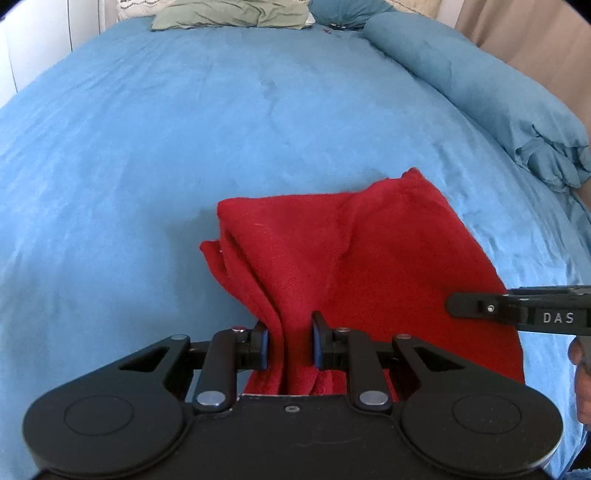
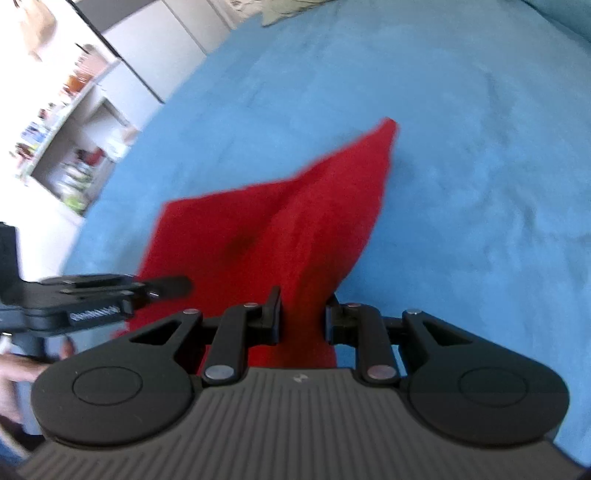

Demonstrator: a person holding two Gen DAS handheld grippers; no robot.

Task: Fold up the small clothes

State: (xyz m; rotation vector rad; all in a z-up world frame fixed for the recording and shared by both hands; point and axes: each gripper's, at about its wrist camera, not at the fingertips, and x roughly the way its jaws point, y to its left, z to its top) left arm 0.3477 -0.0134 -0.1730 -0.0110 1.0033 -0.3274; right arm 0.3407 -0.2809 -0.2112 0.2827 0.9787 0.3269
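Both black two-finger grippers are clamped on bunched folds of the fuzzy red knit cloth – left gripper and right gripper side by side – it hangs over the rumpled blue bedspread, green pillow beyond

Bright, even daylight; strong fisheye bending at edges; right wrist view motion-blurred, left wrist sharper.

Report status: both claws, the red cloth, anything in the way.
Left claw shut on red cloth. Right claw shut on it too. Cloth bunched, far part on blue bedspread. Nothing in the way.
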